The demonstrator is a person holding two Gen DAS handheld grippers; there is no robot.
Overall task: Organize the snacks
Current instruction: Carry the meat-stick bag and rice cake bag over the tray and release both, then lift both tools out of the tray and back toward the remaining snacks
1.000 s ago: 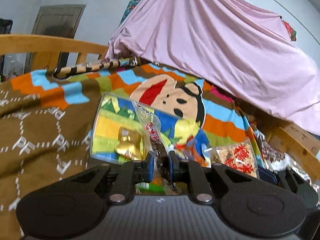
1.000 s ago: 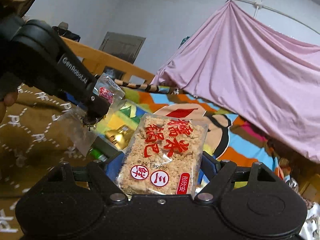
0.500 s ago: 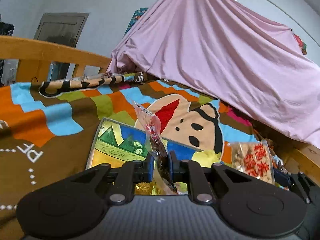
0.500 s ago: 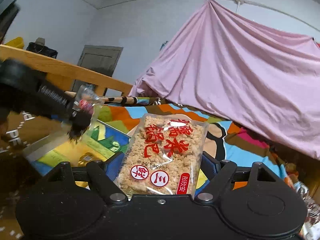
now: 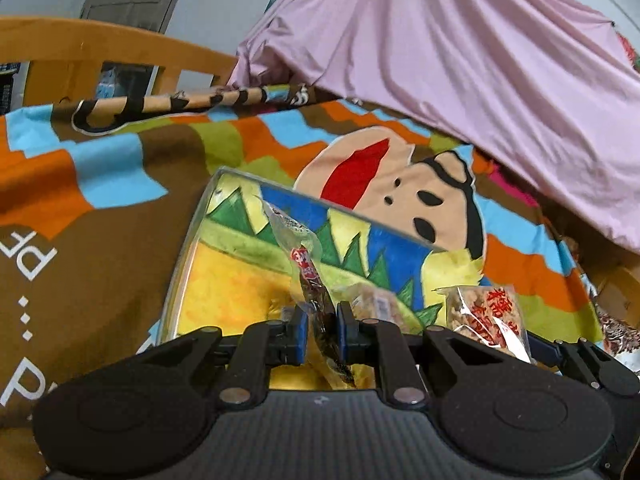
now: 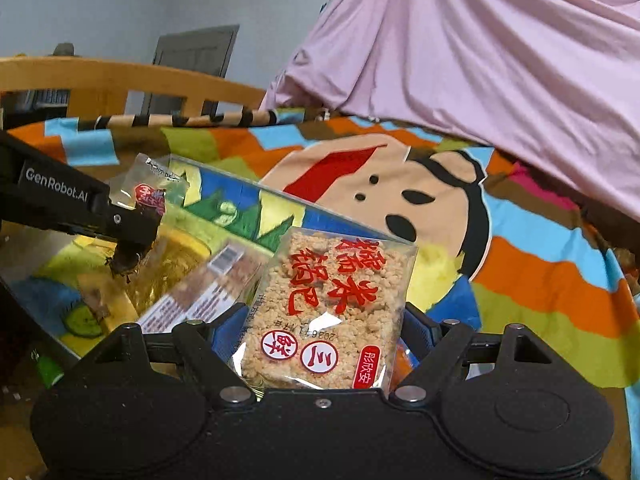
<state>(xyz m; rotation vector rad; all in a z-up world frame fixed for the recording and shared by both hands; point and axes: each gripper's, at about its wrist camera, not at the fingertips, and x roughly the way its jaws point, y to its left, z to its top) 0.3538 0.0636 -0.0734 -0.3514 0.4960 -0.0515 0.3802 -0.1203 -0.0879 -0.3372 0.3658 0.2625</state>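
Observation:
My left gripper [image 5: 322, 330] is shut on a thin clear snack packet with dark contents and a red label [image 5: 306, 268], held over a clear plastic box [image 5: 188, 248] on the bed. In the right wrist view the left gripper [image 6: 132, 236] and its packet [image 6: 150, 196] show at the left above the box [image 6: 224, 182]. My right gripper [image 6: 324, 328] is shut on a rice-cracker packet with red characters [image 6: 332, 300], held near the box's right end. That packet also shows in the left wrist view [image 5: 486, 316]. Other wrapped snacks [image 6: 208, 292] lie inside the box.
The box rests on a colourful cartoon blanket [image 5: 400, 176]. A pink sheet [image 5: 460, 52] is draped behind it. A wooden bed rail [image 5: 100, 48] runs along the back left. More snack packets [image 5: 616, 332] lie at the far right.
Both grippers have moved forward and down over the clear box with their packets still held. The box now fills more of both views.

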